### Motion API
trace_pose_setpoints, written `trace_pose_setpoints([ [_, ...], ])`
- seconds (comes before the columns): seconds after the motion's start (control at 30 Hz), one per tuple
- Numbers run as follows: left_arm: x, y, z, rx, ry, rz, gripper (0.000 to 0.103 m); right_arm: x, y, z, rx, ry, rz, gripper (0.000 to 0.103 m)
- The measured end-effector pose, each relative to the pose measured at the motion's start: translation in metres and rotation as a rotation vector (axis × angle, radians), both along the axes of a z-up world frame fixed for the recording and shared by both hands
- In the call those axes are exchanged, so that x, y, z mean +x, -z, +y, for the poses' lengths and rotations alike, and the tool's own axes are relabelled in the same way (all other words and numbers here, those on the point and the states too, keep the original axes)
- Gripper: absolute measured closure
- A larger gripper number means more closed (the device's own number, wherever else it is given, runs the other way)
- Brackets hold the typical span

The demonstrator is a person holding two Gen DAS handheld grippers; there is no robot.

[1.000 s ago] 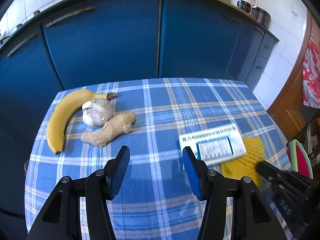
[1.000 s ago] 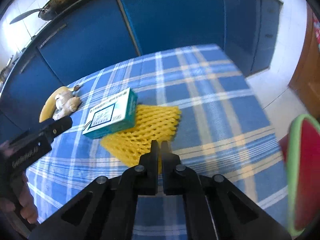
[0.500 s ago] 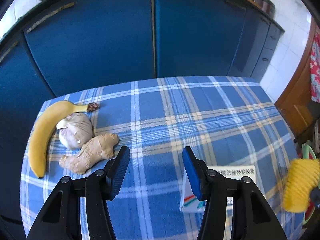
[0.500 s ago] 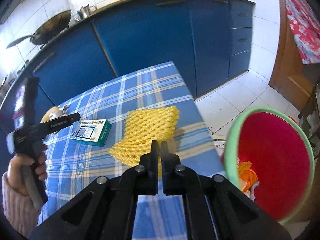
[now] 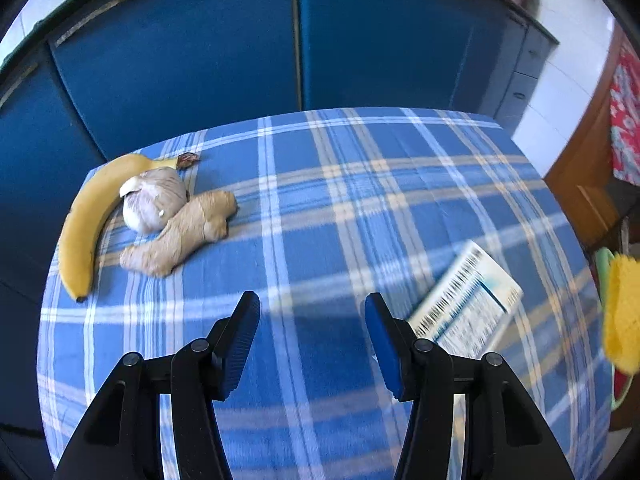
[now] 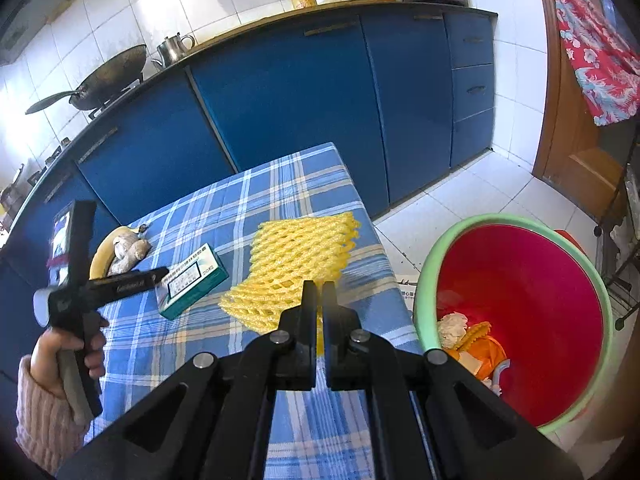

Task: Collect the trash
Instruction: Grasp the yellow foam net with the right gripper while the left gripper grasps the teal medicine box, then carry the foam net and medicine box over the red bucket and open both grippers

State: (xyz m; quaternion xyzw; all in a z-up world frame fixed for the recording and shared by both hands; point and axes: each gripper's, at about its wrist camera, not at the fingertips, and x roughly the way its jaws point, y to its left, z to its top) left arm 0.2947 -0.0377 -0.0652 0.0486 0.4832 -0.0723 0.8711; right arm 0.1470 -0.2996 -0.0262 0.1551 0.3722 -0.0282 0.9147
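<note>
My right gripper (image 6: 319, 286) is shut on one edge of a yellow foam fruit net (image 6: 296, 264), which hangs in the air over the table's right edge. The net also shows at the far right of the left wrist view (image 5: 620, 312). A red bin with a green rim (image 6: 424, 280) stands on the floor to the right, with scraps inside. A white and teal carton (image 5: 464, 312) lies skewed on the checked cloth. My left gripper (image 5: 312, 312) hovers open just left of the carton, with nothing between its blue pads.
A banana (image 5: 84, 220), a garlic bulb (image 5: 154, 200) and a piece of ginger (image 5: 184, 232) lie together at the table's far left. Blue cabinets (image 6: 300, 100) run behind the table. A person's hand in a pink sleeve (image 6: 44, 400) holds the left gripper.
The right gripper lifted the foam net off the cloth and carried it right, up to the bin. The carton now lies at an angle. The left gripper dropped a little closer to the table.
</note>
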Motion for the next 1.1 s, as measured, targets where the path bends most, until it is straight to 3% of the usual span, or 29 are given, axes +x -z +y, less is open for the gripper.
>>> trace_pose_setpoints([
  [0.2, -0.016, -0.019, -0.009, -0.026, 0.042, -0.052, 0.047, -0.011, -0.004, -0.008, 0.005, 0.017, -0.011, 0.098],
  [0.3, -0.02, -0.024, -0.02, -0.042, 0.097, -0.056, 0.04, -0.016, -0.006, -0.012, 0.006, 0.024, -0.017, 0.098],
  [0.67, -0.024, -0.006, -0.059, -0.009, 0.271, -0.02, 0.034, -0.029, -0.004, -0.03, 0.027, 0.056, -0.012, 0.098],
  [0.93, -0.029, 0.0, -0.068, 0.016, 0.295, -0.005, 0.035, -0.033, -0.002, -0.038, 0.042, 0.076, -0.011, 0.098],
  [1.0, -0.031, 0.001, -0.069, 0.022, 0.296, -0.01, 0.043, -0.034, -0.002, -0.039, 0.044, 0.08, -0.011, 0.098],
  [1.1, -0.033, 0.0, -0.071, 0.025, 0.299, -0.013, 0.043, -0.036, -0.001, -0.041, 0.049, 0.085, -0.012, 0.098],
])
